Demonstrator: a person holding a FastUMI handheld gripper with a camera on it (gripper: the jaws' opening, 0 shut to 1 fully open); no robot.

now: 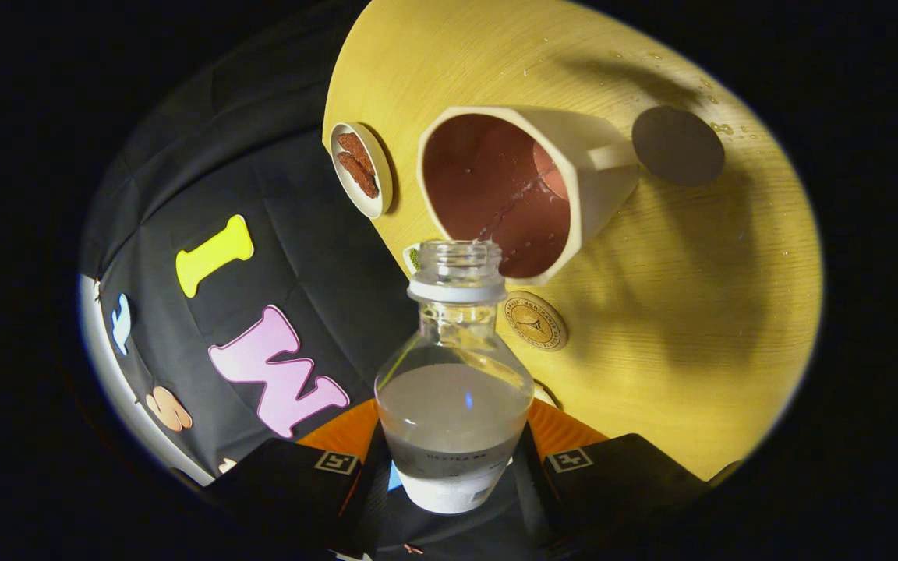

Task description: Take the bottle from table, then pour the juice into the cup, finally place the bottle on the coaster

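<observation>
One wooden desk (691, 327) carries everything. Its cup (527, 187) lies at twelve o'clock from the claw (453, 467), just beyond the bottle (453, 389), whose long axis runs along the fingers, open neck at the cup's rim. Both fingers clamp the bottle's base. A round coaster (677, 146) waits at one o'clock, past the cup.

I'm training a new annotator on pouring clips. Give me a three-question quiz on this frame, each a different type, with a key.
1. True or false: the gripper is shut on the bottle.
2. The bottle's open mouth sits nearest: A) the cup B) the grey coaster C) the small dish.
3. Fill in: the cup's inside is ____ in colour.

Key: 1 true. 2 A. 3 reddish-brown.
</observation>
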